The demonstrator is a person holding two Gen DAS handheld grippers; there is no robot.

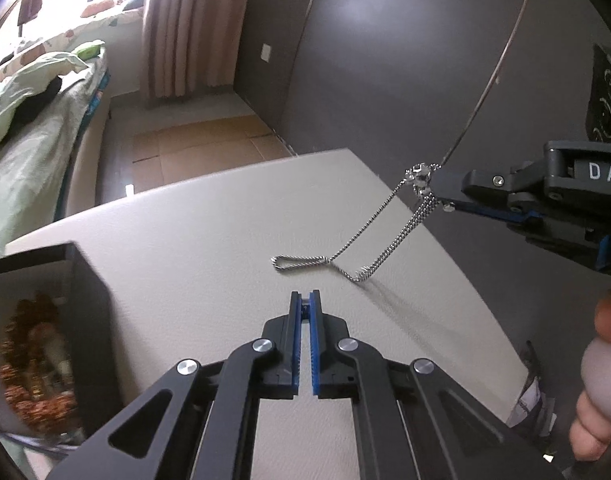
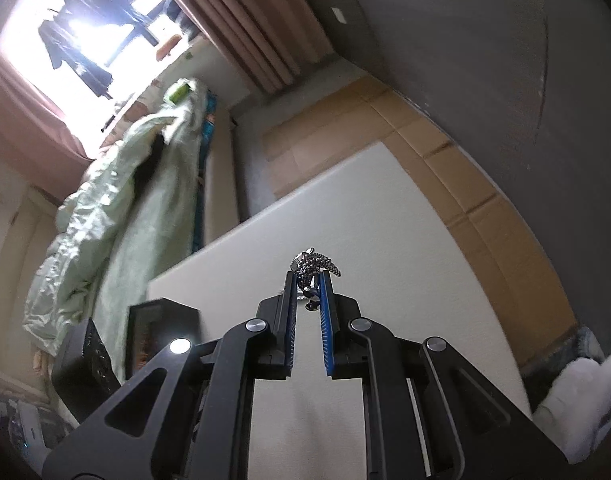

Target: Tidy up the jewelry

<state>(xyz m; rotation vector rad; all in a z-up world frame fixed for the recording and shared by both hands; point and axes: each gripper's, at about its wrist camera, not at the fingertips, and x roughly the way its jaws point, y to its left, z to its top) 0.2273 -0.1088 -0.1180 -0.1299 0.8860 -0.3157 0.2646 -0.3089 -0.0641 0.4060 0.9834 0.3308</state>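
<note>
A silver beaded-link chain necklace [image 1: 369, 236] occupies the right of centre in the left wrist view. Its upper end, bunched with a small clasp, is raised off the cream-white textured surface [image 1: 185, 240] and pinched by the right gripper [image 1: 433, 190], which enters from the right edge of the frame. Two strands slope down to the left from that end; the lower part lies on the surface, ending in a narrow flat loop near the middle of the frame. A thin grey wire curves up from the pinched end toward the upper right.

In the right wrist view the same chain [image 2: 315, 268] sits at the centre, gathered between the blue-lined fingers [image 2: 326, 320], which are clamped on it near their tips, with a short length draped over the right fingertip.

The left gripper [image 1: 304, 295] fills the lower centre of its own view, above the surface and just short of the chain's loop. Its blue-lined fingers [image 1: 315, 340] are together, with nothing between them, and do not touch the chain.

At the left edge of the left wrist view stands a black open-fronted box [image 1: 49, 340] on the surface; its contents are blurred, showing only orange and brown tones. A hand [image 1: 603, 384] appears at the lower right edge. Beyond the surface, at upper left, lie a bed with pale green bedding [image 1: 29, 92], a pink-beige pleated curtain [image 1: 181, 28] and a dark grey wall [image 1: 385, 60].
</note>
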